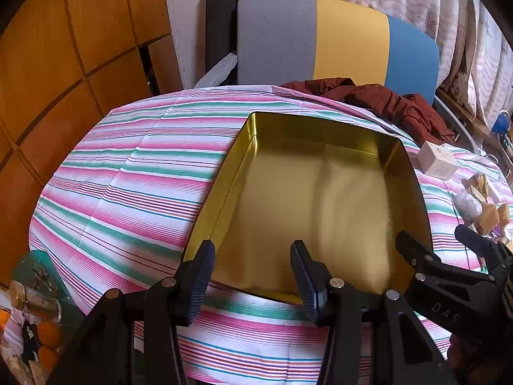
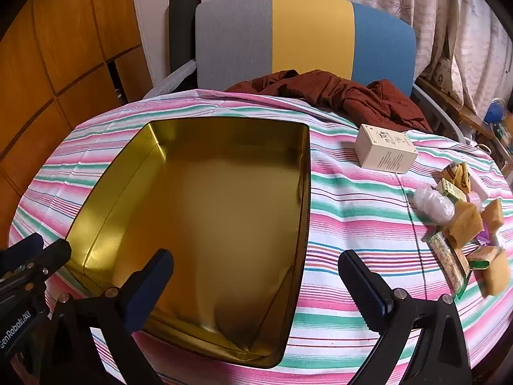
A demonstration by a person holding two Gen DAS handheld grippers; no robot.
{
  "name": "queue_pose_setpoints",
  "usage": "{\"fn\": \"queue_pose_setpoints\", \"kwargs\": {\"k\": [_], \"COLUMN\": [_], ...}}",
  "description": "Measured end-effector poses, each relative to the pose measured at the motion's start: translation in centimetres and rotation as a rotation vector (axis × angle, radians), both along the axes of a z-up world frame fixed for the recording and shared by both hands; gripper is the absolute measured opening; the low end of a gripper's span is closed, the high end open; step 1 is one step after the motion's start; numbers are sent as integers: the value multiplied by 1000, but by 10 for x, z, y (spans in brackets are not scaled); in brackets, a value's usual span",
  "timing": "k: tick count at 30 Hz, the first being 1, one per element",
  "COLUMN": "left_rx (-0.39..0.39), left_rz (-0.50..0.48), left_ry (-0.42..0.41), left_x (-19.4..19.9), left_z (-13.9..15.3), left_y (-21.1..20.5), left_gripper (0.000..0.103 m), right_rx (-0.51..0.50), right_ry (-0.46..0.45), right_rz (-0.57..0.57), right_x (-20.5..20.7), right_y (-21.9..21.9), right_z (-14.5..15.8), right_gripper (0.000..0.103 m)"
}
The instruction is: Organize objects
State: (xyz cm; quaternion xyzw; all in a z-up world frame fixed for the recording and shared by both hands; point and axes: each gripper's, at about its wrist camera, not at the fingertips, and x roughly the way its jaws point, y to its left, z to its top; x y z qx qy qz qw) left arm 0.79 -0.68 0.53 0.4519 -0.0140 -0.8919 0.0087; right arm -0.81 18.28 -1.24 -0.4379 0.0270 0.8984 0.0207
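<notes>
An empty gold tin [image 1: 314, 199] [image 2: 205, 224] lies with no lid on the striped tablecloth [image 1: 128, 173]. My left gripper [image 1: 253, 256] hovers over the tin's near edge, jaws partly apart with nothing between the pads; it also shows as the left gripper [image 2: 41, 248] at the frame's left edge. My right gripper [image 2: 258, 264] stands wide open above the tin's near right wall, gripping nothing, and appears as the right gripper [image 1: 433, 235] beside the tin. A cream carton [image 2: 384, 152] [image 1: 437, 160] and a pile of small packets and tan blocks [image 2: 465, 224] [image 1: 484, 205] lie right of the tin.
A crumpled dark red cloth [image 2: 336, 96] lies at the table's far edge before a grey, yellow and blue chair back [image 2: 304, 35]. A gold-lidded jar [image 1: 32, 301] and oranges [image 1: 48, 333] sit at the near left. Wooden cabinets stand left, curtains right.
</notes>
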Motion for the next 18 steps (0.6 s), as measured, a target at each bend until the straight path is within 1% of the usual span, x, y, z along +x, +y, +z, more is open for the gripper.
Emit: {"fn": "queue_pose_setpoints", "kwargs": {"k": [13,18], "left_rx": [-15,-13], "left_rz": [-6,-5], "left_ry": [-2,-7], "left_x": [2,1], "left_z": [-2,-3], "left_y": [4,4], "left_gripper": [49,49], "right_rx": [-12,-5], "right_ry": [-17,-3], "right_rz": [-4,-9], "right_x": [-1,0], "right_y": [2,3], "right_z": [-5,-3], "right_gripper": [103,103]}}
